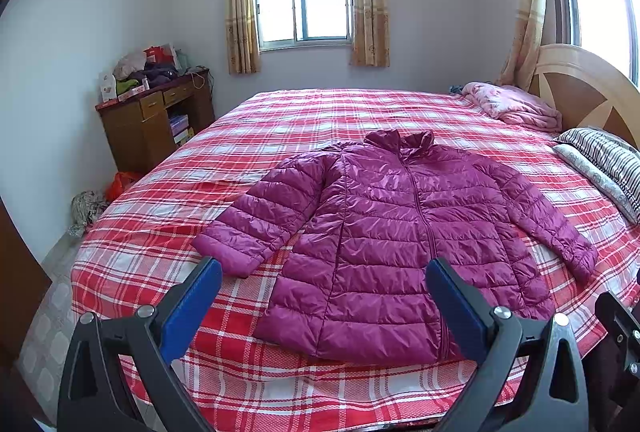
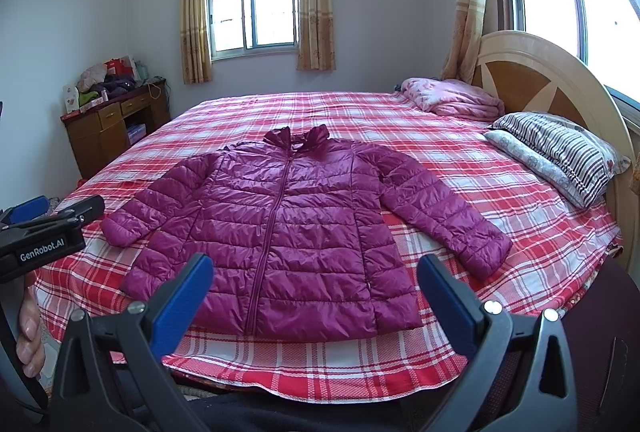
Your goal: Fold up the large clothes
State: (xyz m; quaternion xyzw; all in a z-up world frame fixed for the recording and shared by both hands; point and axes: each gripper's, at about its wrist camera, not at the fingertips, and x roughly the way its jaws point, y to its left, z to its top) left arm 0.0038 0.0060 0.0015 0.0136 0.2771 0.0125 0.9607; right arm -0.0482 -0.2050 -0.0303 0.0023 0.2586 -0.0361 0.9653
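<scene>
A magenta quilted puffer jacket lies flat and zipped on the red plaid bed, collar away from me, both sleeves spread out to the sides. My left gripper hovers open above the near edge of the bed, in front of the jacket's hem and left sleeve cuff. My right gripper is also open, held before the hem, touching nothing. The left gripper's body shows at the left edge of the right wrist view, held by a hand.
Striped pillows and a folded pink blanket lie by the wooden headboard on the right. A cluttered wooden desk stands against the far left wall. Bags sit on the floor left of the bed.
</scene>
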